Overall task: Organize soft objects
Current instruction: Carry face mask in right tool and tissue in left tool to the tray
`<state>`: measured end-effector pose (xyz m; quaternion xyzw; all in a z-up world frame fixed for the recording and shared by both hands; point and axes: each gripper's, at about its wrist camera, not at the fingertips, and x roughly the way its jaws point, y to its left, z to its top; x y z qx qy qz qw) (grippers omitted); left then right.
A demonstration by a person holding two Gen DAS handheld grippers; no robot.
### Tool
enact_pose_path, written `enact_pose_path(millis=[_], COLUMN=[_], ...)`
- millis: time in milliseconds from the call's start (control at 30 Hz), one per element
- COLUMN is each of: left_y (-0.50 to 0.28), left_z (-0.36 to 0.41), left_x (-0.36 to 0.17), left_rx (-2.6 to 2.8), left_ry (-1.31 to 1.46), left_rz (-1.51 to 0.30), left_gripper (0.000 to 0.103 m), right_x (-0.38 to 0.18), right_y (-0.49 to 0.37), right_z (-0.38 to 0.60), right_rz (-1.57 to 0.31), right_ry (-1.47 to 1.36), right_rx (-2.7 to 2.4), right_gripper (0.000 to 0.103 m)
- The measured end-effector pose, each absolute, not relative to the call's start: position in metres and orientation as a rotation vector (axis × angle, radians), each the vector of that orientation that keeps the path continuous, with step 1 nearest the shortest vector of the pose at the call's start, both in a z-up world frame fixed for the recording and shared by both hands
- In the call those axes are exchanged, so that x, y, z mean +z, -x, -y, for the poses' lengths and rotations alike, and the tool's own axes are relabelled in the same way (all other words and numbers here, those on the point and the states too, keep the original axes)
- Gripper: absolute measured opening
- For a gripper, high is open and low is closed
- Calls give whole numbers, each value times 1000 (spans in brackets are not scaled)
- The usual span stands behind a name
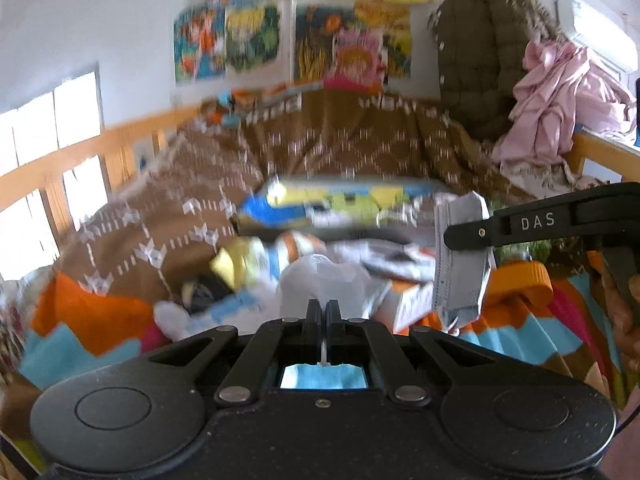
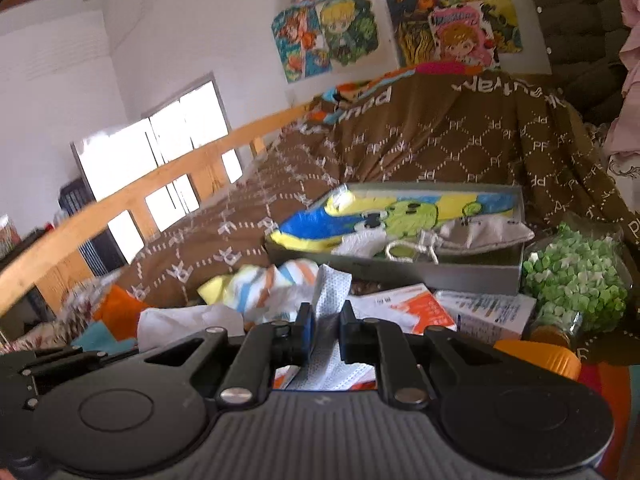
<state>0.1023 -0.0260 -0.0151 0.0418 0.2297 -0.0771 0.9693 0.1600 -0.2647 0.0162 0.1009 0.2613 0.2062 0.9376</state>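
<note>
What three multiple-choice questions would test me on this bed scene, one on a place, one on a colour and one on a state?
1. The jar of green paper stars stands:
A. on the wooden rail
B. just right of the shallow box
C. on the windowsill

2. The jar's lid is:
A. orange
B. blue
C. white

3. The right hand-held gripper is:
A. open and empty
B. shut on a book
C. shut on a face mask

Answers:
1 B, the jar sits by the box's right wall.
2 A, the lid below the stars is orange.
3 C, the mask's pleated fabric is pinched between the fingers.
</note>
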Motion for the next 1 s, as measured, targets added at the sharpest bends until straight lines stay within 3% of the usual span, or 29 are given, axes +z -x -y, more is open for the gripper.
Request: enact_pose_path(millis=[433,767,1000], left_y=[-95,-168,-238], left_z=[45,79,89], left_x=[22,47,25], left_rx=[-202,-282,-286], left_ry=[-157,-158,-125], left_rz=[-267,-196,-284], left_gripper=[1,1,1], right_x=[48,54,31], right_y=[-143,-177,-236], right_z=[288,293,299], right_rz=[-317,-258,-290], right_ry=[-215,-160,-149], right_rx=[431,367,330], right_gripper=[14,14,14])
